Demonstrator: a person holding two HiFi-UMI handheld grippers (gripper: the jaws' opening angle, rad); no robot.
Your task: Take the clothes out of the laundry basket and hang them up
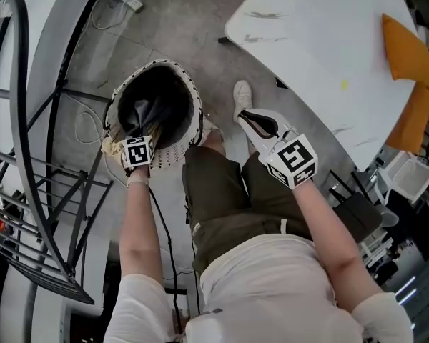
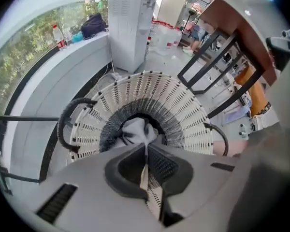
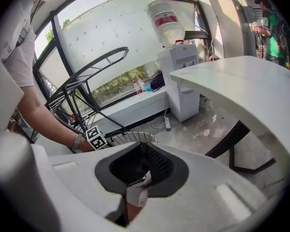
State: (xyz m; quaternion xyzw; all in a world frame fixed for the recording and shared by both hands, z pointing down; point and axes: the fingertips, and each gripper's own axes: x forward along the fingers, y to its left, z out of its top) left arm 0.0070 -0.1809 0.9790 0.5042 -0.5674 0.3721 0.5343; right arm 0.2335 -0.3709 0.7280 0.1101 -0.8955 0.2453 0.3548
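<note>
Left gripper [image 2: 146, 148] is pressed together on a peak of the garment [image 2: 135, 129] — the cloth tents up to the jaw tips, the rest lies in the laundry basket [image 1: 193, 116]. Right gripper [image 1: 256, 122] is pressed together on nothing, at 3 o'clock of the basket, near the shoe [image 1: 242, 95]. The garment looks soft, light and limp, so it will likely drape and could slip from a thin pinch — take a seam or collar, with a second grip on an edge. Drying rack [image 1: 28, 191] is at 9 o'clock of the basket.
</note>
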